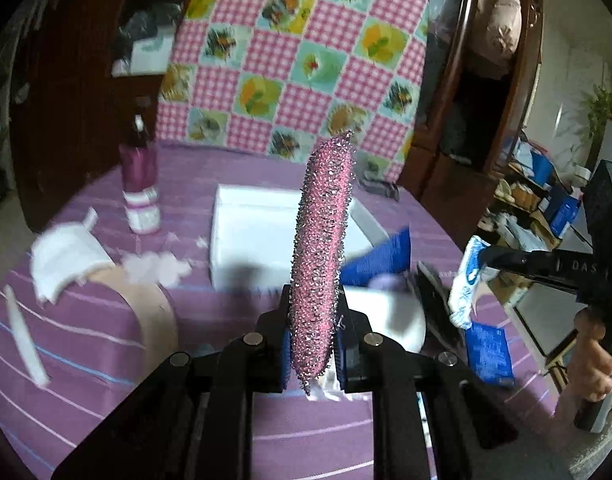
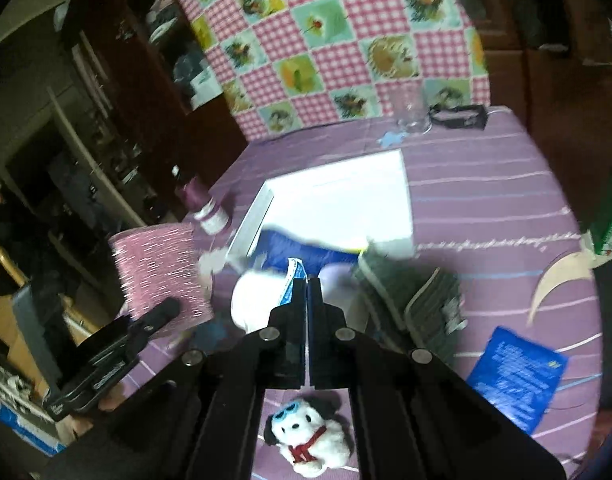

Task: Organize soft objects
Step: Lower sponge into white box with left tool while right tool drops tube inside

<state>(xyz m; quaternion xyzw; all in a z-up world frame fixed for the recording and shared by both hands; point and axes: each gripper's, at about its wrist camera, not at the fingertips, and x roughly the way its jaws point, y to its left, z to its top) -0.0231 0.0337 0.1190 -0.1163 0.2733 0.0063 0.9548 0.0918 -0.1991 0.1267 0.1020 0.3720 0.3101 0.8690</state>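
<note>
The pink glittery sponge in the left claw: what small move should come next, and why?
Probably carry the pink glittery sponge forward over the white box and lower it. The left claw grips it above the table, and the box already holds a blue cloth.

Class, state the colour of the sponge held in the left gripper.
Glittery pink sponge, clamped in the left gripper; clearest in the left wrist view.

Upright pink glittery scouring pad [image 1: 322, 248], clamped edge-on

"DAS" in pale letters on right gripper [image 1: 482, 258] arm; print on blue packets blurred, not readable.
</note>
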